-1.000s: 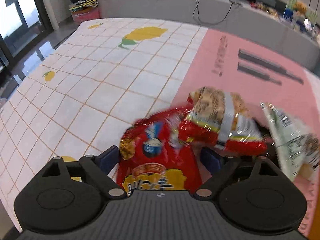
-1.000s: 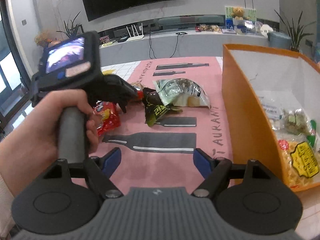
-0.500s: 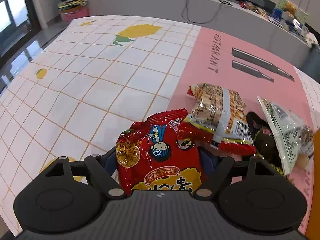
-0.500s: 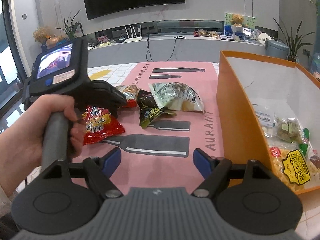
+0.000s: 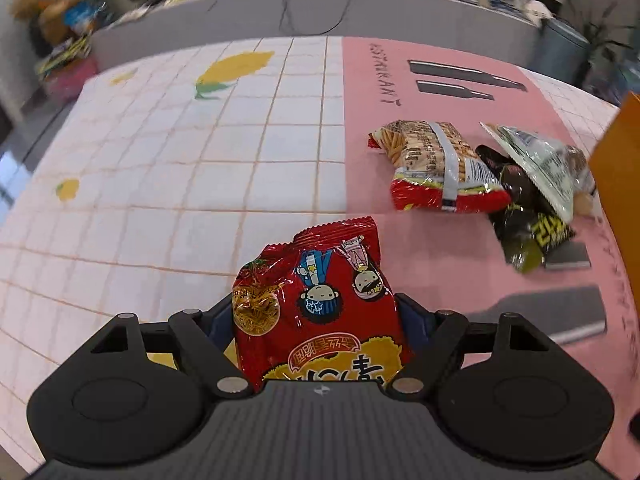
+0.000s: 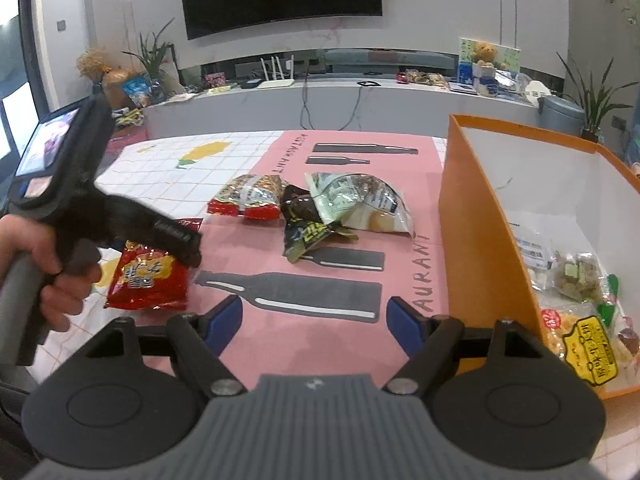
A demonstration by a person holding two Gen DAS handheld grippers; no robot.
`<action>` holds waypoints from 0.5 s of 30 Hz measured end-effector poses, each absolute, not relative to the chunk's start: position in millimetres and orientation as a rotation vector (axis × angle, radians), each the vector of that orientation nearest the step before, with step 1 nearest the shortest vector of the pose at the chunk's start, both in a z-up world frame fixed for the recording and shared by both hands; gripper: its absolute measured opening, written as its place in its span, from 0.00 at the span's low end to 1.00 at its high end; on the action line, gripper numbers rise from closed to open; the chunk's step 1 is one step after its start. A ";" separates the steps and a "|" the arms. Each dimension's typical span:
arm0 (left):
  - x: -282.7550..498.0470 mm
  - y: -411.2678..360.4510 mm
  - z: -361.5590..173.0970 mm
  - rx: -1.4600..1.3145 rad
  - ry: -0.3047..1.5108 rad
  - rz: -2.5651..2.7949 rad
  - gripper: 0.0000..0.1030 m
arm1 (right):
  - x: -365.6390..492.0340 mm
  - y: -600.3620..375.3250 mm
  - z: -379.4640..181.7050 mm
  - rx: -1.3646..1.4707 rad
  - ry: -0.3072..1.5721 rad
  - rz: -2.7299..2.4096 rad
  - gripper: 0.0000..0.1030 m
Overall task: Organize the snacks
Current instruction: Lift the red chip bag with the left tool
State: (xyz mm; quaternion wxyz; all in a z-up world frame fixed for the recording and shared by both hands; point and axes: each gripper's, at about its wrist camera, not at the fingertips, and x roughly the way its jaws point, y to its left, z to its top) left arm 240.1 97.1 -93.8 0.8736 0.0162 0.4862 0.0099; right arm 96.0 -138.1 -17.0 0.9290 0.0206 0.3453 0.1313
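A red snack bag (image 5: 316, 304) with cartoon figures stands between the fingers of my left gripper (image 5: 316, 312), whose pads press on both its sides; it is shut on the bag. The right wrist view shows the same red bag (image 6: 148, 280) under the left gripper (image 6: 176, 240), which a hand holds just above the table's left side. My right gripper (image 6: 314, 314) hovers open over the pink mat with nothing between its fingers. An orange box (image 6: 480, 240) stands on the right and holds several snack packs (image 6: 580, 320).
Three more bags lie together on the pink mat: a red-and-gold one (image 5: 436, 168), a dark one (image 5: 520, 216) and a pale green one (image 5: 536, 160). The orange box's wall (image 5: 616, 160) rises just right of them. White tiled cloth (image 5: 200, 160) covers the left.
The left jaws closed onto the red bag, then carried it away from the other bags toward the table's left side while rolling. The right gripper stayed where it was.
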 end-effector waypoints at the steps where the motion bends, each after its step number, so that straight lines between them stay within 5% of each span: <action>1: 237.5 101.7 -91.9 0.034 1.012 0.006 0.89 | 95.9 -138.1 -16.4 0.048 0.700 0.279 0.75; 15: 230.4 126.8 -68.4 -0.064 1.006 -0.006 0.89 | 100.0 -130.1 -17.3 0.177 0.694 0.335 0.76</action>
